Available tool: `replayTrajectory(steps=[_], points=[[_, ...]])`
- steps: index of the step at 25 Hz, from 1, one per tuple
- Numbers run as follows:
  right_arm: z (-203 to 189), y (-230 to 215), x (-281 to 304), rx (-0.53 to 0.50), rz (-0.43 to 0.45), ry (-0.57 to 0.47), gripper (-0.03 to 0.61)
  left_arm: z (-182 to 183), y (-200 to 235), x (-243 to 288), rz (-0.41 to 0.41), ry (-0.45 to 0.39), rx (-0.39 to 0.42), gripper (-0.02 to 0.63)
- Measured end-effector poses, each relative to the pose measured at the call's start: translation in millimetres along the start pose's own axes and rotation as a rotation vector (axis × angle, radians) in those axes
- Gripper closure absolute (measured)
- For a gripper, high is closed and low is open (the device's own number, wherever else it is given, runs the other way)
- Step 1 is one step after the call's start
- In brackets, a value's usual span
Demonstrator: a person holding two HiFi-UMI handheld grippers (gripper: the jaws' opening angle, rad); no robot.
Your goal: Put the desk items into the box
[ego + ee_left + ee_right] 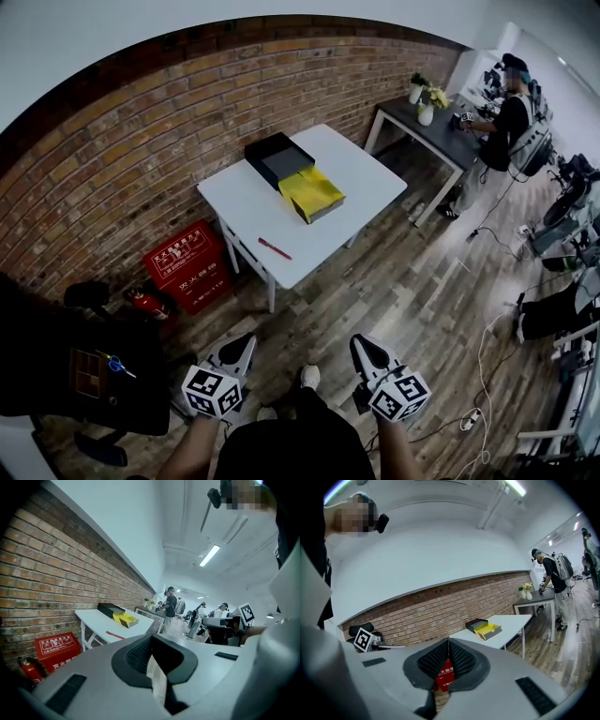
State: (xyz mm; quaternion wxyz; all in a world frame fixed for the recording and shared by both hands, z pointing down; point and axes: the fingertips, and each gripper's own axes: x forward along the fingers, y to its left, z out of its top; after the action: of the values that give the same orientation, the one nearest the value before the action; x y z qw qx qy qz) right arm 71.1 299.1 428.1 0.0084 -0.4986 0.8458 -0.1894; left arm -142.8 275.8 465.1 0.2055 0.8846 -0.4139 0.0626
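A white table [352, 178] stands a few steps ahead by the brick wall. On it lies an open box with a yellow inside [312, 193], a black lid or tray [277, 156] just behind it, and a red pen [275, 248] near the front edge. My left gripper [246, 343] and right gripper [361, 343] hang low in front of me, far short of the table, both shut and empty. The left gripper view shows its closed gripper [151, 641], the yellow box [125, 619] and the pen [115, 634]. In the right gripper view, that gripper [448, 643] is closed and the yellow box [487, 630] lies far off.
A red fire-equipment box [187, 265] and an extinguisher [148, 302] sit on the floor left of the table. A black chair [94, 370] with scissors on it is at my left. A dark desk [427, 122] with vases and a person [506, 122] are at the far right; cables cross the floor.
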Motion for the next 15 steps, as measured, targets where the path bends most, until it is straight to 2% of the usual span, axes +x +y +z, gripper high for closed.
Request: replayTrajectory(steps=[5, 11, 15], points=[[11.5, -37.0, 23.5, 0.029, 0.04, 0.015, 0.557, 15.8, 2.4, 43.8, 0.024, 0.004, 0.0, 0.6], [23.8, -74.4, 49.1, -0.036, 0.093, 0.055, 0.557, 30.8, -1.2, 90.4, 0.049, 0.008, 0.007, 0.6], [29.3, -96.2, 59.0, -0.042, 0.136, 0.072, 0.557, 34.8, -8.5, 116.6, 0.066, 0.005, -0.004, 0.6]])
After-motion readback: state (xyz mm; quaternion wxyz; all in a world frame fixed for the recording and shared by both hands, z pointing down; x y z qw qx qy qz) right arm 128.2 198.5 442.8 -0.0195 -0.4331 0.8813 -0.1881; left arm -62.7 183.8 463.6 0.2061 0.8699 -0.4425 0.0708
